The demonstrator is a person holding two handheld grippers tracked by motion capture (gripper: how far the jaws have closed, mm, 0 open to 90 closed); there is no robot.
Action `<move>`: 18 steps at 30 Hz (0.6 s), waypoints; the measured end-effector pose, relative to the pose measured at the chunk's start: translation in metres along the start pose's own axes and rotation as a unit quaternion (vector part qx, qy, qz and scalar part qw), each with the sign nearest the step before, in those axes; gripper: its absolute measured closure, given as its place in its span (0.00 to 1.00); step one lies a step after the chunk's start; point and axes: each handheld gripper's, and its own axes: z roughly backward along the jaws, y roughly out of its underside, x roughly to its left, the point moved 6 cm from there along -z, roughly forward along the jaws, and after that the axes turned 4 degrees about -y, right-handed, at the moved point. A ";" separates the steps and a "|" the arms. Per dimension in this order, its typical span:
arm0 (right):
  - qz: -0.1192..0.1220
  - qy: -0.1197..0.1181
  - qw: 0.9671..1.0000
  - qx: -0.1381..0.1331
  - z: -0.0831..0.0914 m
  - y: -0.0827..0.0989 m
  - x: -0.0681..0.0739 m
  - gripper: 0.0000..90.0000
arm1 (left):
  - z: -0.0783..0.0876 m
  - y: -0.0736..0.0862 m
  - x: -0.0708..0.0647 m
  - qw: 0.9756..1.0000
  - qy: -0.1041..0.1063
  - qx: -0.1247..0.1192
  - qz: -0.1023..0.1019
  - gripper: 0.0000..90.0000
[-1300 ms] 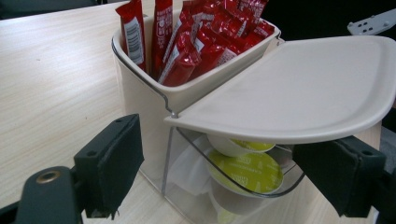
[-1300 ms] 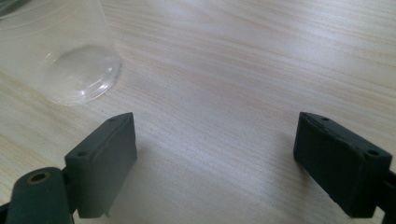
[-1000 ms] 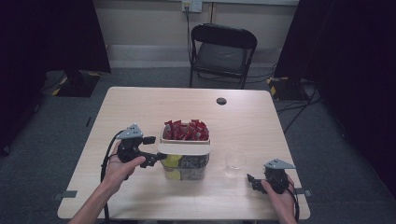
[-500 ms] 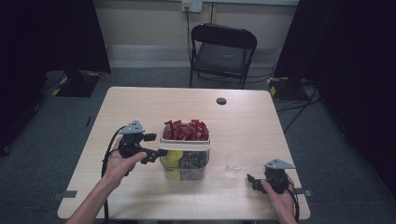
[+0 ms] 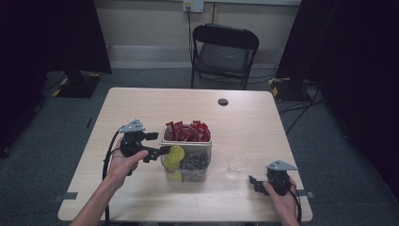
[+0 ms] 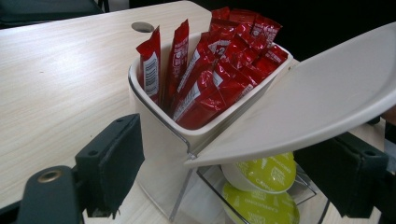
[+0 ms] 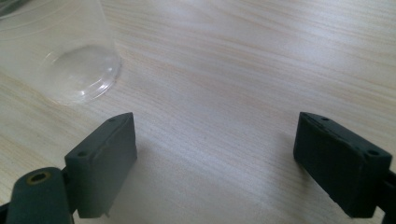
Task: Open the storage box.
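In the high view, a clear container [image 5: 187, 155] stood on the wooden desk [image 5: 141, 108], red packets [image 5: 187, 132] upright in its top tray and yellow-green pods [image 5: 173, 157] below. The left claw [image 5: 162, 151] reached the container's left side at the pods. The right claw [image 5: 252, 182] rested near the desk's front right corner, close to a clear cup [image 5: 236, 162].

In the left gripper view, the left claw [image 6: 233, 168] stood released, its two black jaws apart on either side of the container's [image 6: 161, 140] lower corner, pressing on nothing. The red packets [image 6: 210, 60] filled the white tray, and a pale flap [image 6: 317, 93] tilted out over the pods [image 6: 264, 175].

In the right gripper view, the right claw [image 7: 215, 158] was released, jaws wide over bare desk [image 7: 233, 56], with the cup [image 7: 70, 56] beyond its left jaw, apart from it.
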 end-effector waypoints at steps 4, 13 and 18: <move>0.000 0.000 1.000 0.000 0.000 0.000 0.000 0.14 | 0.000 -0.002 0.001 1.000 -0.003 -0.004 -0.002 0.18; -0.002 0.000 1.000 0.001 0.000 0.000 0.000 0.14 | 0.001 -0.003 0.009 1.000 -0.008 -0.012 0.016 0.18; 0.000 0.000 1.000 0.000 0.000 0.000 0.000 0.14 | 0.001 -0.007 0.013 0.999 -0.023 -0.013 0.017 0.18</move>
